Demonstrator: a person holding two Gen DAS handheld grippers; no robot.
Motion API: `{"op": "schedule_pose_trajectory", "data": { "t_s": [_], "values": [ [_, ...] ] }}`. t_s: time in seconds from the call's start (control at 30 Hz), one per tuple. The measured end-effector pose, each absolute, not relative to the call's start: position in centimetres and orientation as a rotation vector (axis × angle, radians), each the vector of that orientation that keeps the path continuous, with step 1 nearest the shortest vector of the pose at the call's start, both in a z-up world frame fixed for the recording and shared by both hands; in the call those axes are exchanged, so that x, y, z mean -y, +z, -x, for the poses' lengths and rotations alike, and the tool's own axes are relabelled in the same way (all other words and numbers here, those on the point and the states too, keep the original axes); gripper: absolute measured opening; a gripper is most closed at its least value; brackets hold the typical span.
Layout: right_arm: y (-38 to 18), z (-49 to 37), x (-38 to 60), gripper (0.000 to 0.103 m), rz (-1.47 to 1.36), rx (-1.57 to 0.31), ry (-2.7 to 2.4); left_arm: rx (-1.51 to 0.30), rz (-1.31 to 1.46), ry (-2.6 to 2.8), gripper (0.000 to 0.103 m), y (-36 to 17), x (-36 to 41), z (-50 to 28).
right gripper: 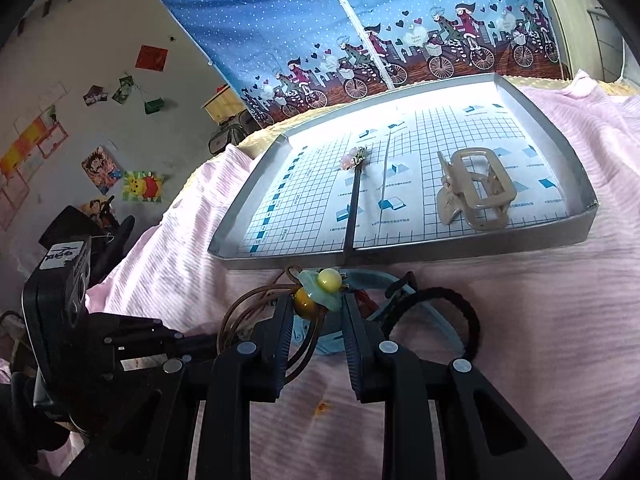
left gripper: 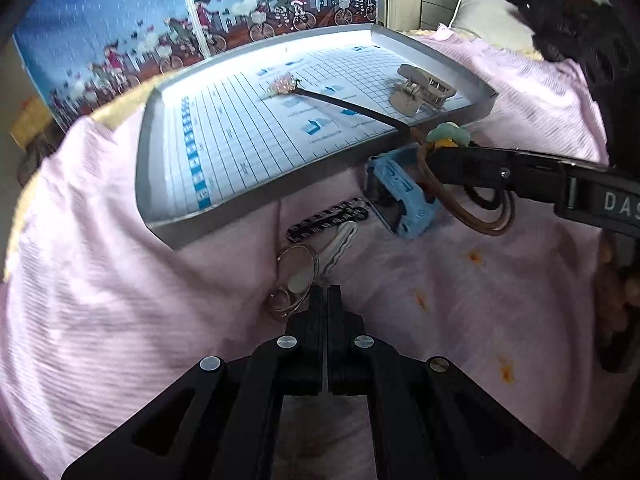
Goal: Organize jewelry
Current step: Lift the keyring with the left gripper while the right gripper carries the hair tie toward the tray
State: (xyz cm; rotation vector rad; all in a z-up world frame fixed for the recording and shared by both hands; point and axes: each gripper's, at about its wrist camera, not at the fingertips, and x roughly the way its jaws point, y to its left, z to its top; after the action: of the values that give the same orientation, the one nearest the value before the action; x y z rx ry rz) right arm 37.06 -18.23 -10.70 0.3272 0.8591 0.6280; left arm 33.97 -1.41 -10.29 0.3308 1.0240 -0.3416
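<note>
My left gripper (left gripper: 325, 300) sits low over the pink sheet with its jaws shut. Thin metal hoops (left gripper: 298, 274) lie right at its tip; whether they are pinched cannot be told. My right gripper (right gripper: 316, 312) is shut on a hair tie (right gripper: 322, 284) with a mint flower and yellow beads, its brown loop hanging below. That gripper (left gripper: 434, 152) hovers just before the silver tray (left gripper: 240, 208). In the tray (right gripper: 400, 254) lie a beige claw clip (right gripper: 476, 188) and a black hair stick (right gripper: 354, 204) with a pink flower.
On the sheet before the tray lie a blue claw clip (left gripper: 400, 196), a black-and-white patterned clip (left gripper: 328, 218), a white wavy clip (left gripper: 342, 242) and a black hair tie (right gripper: 468, 312). A blue printed curtain (right gripper: 360, 20) hangs behind. Orange stains mark the sheet.
</note>
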Motion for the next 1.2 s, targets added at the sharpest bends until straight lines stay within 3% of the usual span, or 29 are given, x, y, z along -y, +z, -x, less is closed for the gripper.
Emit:
{"op": "schedule_pose_trajectory", "data": {
  "t_s": [0.03, 0.17, 0.23, 0.93, 1.17, 1.2],
  "values": [
    [-10.8, -37.0, 18.2, 0.023, -0.327, -0.86, 0.628, -1.015, -0.356, -0.326, 0.002, -11.0, 1.8, -34.1],
    [-10.9, -37.0, 18.1, 0.023, -0.328, -0.867, 0.627, -0.974, -0.389, -0.264, 0.027, -12.0, 1.8, -34.6],
    [-11.0, -37.0, 18.2, 0.023, -0.331, -0.869, 0.626, -0.97, -0.358, -0.256, 0.032, -12.0, 1.4, -35.2],
    [-11.0, -37.3, 19.2, 0.023, -0.364, -0.876, 0.601, -1.053, -0.426, -0.501, 0.032, -12.2, 1.8, -38.0],
    [-11.2, -37.2, 19.0, 0.023, -0.358, -0.891, 0.609, -1.172, -0.398, -0.524, 0.023, -12.4, 1.6, -38.0],
    [-11.2, -37.2, 19.0, 0.023, -0.36, -0.892, 0.611, -1.193, -0.364, -0.528, 0.018, -12.4, 1.3, -38.2]
  ]
}}
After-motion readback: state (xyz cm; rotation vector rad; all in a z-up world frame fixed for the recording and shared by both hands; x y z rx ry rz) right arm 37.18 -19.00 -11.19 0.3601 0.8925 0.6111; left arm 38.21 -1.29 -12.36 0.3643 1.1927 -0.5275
